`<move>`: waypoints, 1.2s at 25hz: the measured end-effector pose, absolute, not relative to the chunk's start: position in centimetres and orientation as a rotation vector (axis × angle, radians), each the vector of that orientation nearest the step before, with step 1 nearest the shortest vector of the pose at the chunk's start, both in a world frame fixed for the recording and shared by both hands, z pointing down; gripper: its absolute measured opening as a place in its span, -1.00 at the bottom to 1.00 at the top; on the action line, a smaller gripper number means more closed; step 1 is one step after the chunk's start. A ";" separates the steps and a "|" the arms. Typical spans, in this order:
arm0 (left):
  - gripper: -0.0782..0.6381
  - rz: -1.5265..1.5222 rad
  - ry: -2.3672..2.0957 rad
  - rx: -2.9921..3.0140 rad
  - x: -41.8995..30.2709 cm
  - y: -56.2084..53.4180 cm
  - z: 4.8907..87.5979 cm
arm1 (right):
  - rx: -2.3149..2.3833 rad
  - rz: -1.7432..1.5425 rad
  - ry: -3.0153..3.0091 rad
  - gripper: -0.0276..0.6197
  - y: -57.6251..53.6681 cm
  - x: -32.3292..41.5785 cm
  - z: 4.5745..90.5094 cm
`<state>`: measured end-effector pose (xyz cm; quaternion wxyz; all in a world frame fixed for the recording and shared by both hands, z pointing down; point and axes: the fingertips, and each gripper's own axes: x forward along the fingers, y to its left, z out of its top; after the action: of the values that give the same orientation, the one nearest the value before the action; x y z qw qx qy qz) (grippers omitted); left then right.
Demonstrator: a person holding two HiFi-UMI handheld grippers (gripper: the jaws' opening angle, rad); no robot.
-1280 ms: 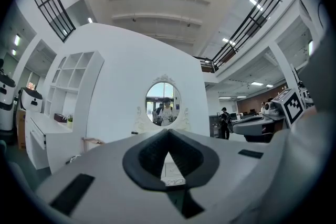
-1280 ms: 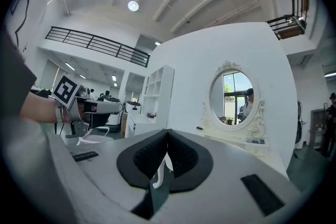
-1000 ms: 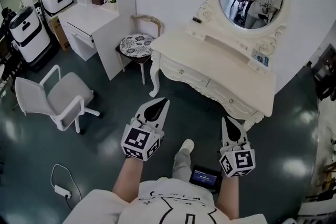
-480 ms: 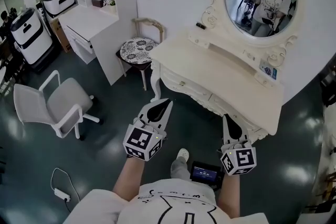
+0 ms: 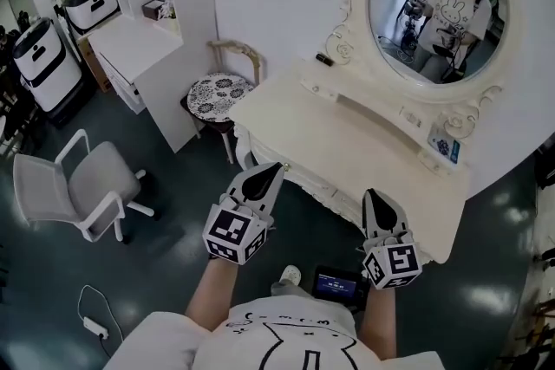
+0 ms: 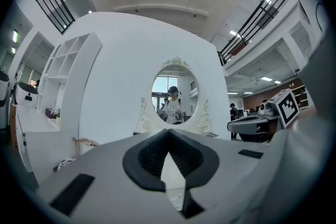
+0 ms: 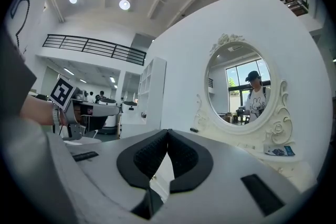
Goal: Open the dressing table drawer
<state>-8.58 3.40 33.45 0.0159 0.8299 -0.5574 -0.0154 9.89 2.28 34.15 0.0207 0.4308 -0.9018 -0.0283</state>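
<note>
With jaws pressed together and empty, the left gripper (image 5: 263, 178) and right gripper (image 5: 375, 198) both point at the drawer (image 5: 305, 178), tucked under the near edge of the dressing table's surface (image 5: 347, 143), whose long front runs crosswise, seemingly about equally near both.

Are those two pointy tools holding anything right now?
No, nothing is held. The left tool and the right tool are both shut and empty, just in front of the dressing table.
</note>
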 end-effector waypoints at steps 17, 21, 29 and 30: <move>-0.74 0.000 -1.718 2.575 -6.0 -8.9 34.7 | 1.348 -0.029 -2.776 -0.87 -9.8 12.7 36.2; -0.73 0.009 -1.705 2.572 -6.1 -11.3 35.2 | 1.383 -0.019 -2.749 -0.87 -11.6 13.6 36.6; -0.74 0.052 -1.643 2.622 -6.3 -17.7 35.7 | 1.507 0.005 -2.679 -0.87 -16.2 15.0 37.5; -0.74 0.056 -1.635 2.622 -6.5 -18.6 35.9 | 1.519 0.011 -2.674 -0.87 -16.9 14.9 37.6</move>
<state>-6.52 -18.57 35.86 0.0255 0.8482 -0.5287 0.0182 14.95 -16.86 37.58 0.0330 0.4937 -0.8690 0.0034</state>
